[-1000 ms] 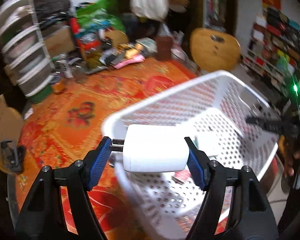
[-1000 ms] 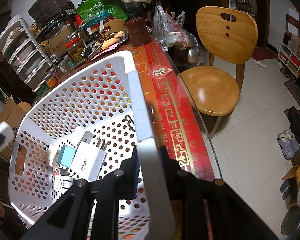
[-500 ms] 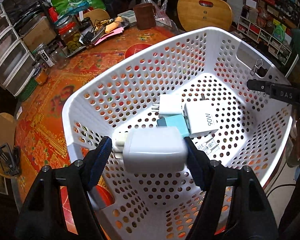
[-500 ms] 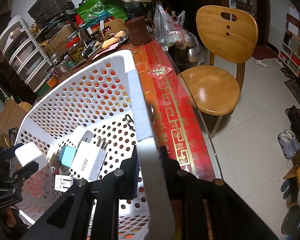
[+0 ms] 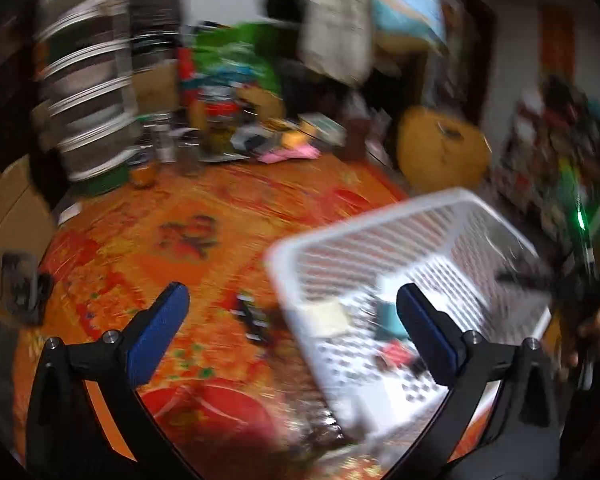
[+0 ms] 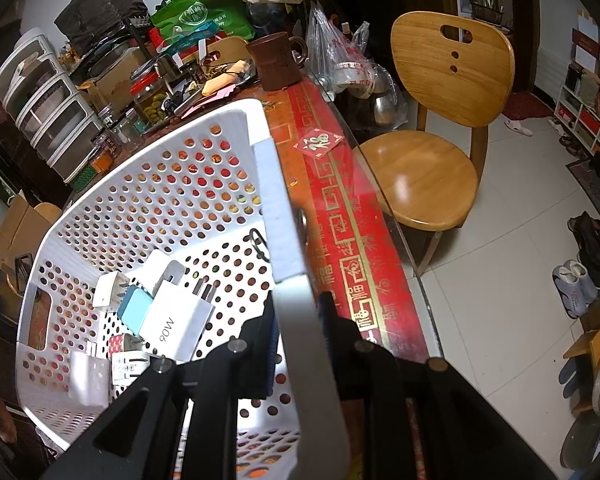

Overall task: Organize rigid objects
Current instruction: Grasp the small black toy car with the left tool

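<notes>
A white perforated basket (image 6: 172,184) stands on the table; it also shows blurred in the left wrist view (image 5: 420,256). Inside lie several chargers: a white 90W one (image 6: 176,324), a teal one (image 6: 134,310), a small white one (image 6: 106,290), and a white block (image 6: 86,376) near the front wall. My right gripper (image 6: 300,344) is shut on the basket's rim. My left gripper (image 5: 292,320) is open and empty, above the table left of the basket. A small dark object (image 5: 254,318) lies on the cloth between its fingers.
The table has an orange-red patterned cloth (image 5: 148,248). Jars, boxes, a brown mug (image 6: 278,60) and stacked drawers (image 6: 40,108) crowd its far side. A wooden chair (image 6: 432,152) stands right of the table. Shoes lie on the tiled floor.
My left gripper opened and let the white charger go into the basket, then swung up and left out of it. The right gripper has kept its hold on the rim.
</notes>
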A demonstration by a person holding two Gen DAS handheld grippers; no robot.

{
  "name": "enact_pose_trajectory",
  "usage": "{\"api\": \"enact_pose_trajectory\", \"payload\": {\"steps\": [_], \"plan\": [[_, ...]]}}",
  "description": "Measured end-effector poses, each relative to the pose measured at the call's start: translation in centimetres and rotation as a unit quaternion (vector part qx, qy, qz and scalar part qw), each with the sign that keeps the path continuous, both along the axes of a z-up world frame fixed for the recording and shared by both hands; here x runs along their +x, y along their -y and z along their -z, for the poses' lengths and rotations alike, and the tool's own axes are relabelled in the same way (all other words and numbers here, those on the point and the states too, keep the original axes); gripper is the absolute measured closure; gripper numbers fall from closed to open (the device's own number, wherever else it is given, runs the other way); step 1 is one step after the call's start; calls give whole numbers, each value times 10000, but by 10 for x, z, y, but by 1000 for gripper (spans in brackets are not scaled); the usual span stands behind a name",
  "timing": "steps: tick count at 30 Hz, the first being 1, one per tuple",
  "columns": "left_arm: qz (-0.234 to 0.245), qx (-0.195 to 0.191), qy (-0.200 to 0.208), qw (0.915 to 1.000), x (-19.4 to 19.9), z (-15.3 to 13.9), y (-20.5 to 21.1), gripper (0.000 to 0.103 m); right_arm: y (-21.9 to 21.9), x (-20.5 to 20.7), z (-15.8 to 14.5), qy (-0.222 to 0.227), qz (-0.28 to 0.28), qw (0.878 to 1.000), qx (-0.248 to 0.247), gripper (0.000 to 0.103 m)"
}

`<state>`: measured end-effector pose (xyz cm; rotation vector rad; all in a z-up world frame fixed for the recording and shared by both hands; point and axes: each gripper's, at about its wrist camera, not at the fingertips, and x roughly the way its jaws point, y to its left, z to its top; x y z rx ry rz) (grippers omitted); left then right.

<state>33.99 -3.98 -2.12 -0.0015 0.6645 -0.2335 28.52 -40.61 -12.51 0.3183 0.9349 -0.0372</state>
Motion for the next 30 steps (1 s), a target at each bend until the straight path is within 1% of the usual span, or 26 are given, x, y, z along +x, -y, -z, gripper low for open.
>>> {"api": "enact_pose_trajectory", "payload": {"steps": [2,3,5,7,9,11,13,14,15,16,19,21,23,25,26,28,30], "plan": [[-302,-236,-71,9992,8,9,-36,1,0,0,0,-11,-4,10000,-19,85],[-473,-394,-127,9980,14,19,-58,1,0,0,-1,-20,-6,10000,-36,85],[-623,-352,-363,9968,30,39,-76,1,-1,0,-1,-24,-3,10000,-65,85],[-554,-177,-736,9956,51,67,-83,1,-1,1,-1,-35,-3,10000,-73,85],[-394,-163,-1102,9930,70,92,-82,4,-1,1,-1,-30,-6,10000,-65,85],[-240,-370,-1336,9901,80,108,-79,6,-1,1,-2,-28,-5,10000,-68,85],[-223,-467,-1532,9868,92,118,-74,7,-1,1,-1,-32,-7,10000,-64,85],[-265,-509,-1620,9851,98,121,-73,10,-1,1,-1,-34,-6,10000,-66,85],[-266,-596,-1693,9834,103,124,-72,12,-1,1,-1,-35,-7,10000,-70,85],[-255,-639,-1736,9824,106,126,-70,14,-1,1,-1,-33,-14,10000,-72,85],[-262,-614,-1805,9813,114,129,-60,14,-1,1,0,-24,-22,10000,-75,85],[-253,-694,-1939,9782,124,137,-50,14,-2,1,0,-27,-21,10000,-90,85],[-332,-757,-2031,9757,133,143,-45,14,-2,1,0,-23,-36,10000,-88,85],[-434,-710,-2107,9740,140,149,-43,14,-2,0,0,-19,-39,9999,-93,85],[-487,-661,-2131,9736,142,152,-41,17,-2,0,0,-21,-40,9999,-91,85],[-545,-545,-2109,9745,144,156,-38,19,-2,0,0,-19,-43,9999,-96,85],[-618,-363,-2072,9757,145,157,-35,28,-2,0,0,-16,-43,9999,-94,85]]}}
